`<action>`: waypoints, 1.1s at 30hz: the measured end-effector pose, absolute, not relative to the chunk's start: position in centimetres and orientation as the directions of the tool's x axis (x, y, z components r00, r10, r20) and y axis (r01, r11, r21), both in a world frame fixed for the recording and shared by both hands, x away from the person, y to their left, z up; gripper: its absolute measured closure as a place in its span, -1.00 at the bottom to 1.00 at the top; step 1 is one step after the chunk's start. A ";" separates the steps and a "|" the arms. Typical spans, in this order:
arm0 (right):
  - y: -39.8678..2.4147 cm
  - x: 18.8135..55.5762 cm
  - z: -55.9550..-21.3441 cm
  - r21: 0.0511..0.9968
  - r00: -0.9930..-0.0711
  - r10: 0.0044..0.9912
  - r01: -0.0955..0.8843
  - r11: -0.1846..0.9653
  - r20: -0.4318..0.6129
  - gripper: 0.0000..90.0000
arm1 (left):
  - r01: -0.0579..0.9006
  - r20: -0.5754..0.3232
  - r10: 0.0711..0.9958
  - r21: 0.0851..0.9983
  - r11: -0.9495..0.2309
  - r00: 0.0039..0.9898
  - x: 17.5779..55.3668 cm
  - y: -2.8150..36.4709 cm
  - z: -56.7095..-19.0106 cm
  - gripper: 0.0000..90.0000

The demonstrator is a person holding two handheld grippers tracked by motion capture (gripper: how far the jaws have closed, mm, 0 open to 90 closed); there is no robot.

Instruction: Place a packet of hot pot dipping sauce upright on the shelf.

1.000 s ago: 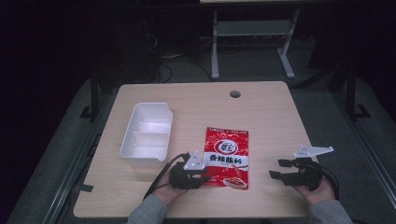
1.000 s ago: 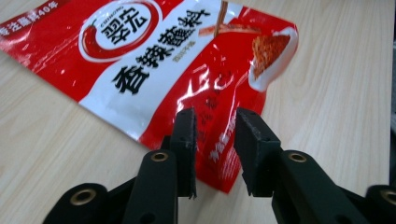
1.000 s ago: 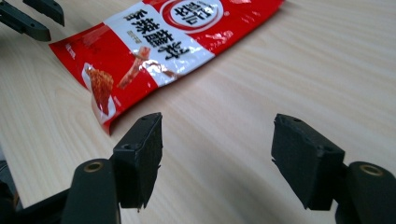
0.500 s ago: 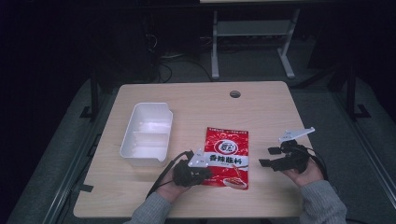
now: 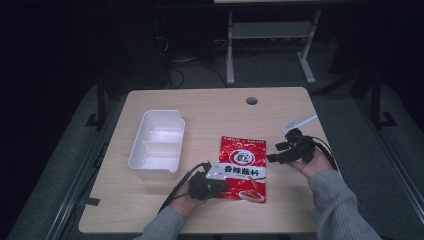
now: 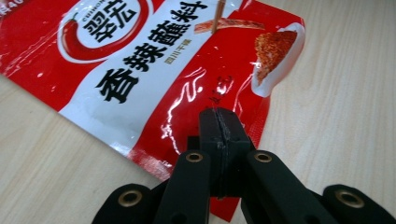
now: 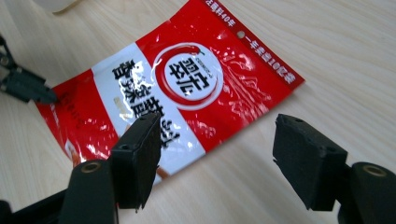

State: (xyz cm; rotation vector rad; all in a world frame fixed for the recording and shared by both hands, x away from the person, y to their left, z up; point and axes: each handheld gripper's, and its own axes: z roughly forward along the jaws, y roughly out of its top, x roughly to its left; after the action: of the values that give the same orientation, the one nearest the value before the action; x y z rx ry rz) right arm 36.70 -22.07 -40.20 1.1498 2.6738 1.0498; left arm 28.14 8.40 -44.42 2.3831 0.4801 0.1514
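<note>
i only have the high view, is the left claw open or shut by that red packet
Observer: Shut. The left gripper view shows the left claw with jaws pressed together over a bottom corner of the red glossy plastic seasoning packet. I cannot confirm a pinch.
Operator: and the right one
Observer: The right claw is wide open, and the packet lies flat on the light wooden table beyond its jaws.

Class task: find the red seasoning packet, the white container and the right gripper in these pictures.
red seasoning packet (image 5: 243, 167): high view, middle of its printed face.
white container (image 5: 141, 146): high view, its left rim.
right gripper (image 7: 215, 161): right gripper view, midway between its open jaws.
</note>
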 end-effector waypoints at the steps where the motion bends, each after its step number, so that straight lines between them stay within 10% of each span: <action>1: -22.1 36.7 -40.2 0.604 -0.723 0.658 0.626 0.494 0.211 -0.31 | 0.292 -0.016 0.373 0.655 -0.697 0.928 28.0 8.3 -44.4 1.00; 33: -19.8 43.5 -43.9 0.432 -0.596 0.749 0.780 0.453 0.289 -0.27 | 0.307 -0.026 0.382 0.649 -0.697 0.924 28.1 8.1 -45.2 1.00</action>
State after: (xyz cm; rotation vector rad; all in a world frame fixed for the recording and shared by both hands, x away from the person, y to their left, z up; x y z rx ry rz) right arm 43.48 -19.84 -43.87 1.4355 2.7256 0.8583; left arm 28.08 8.13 -45.17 2.3911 0.4873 0.1446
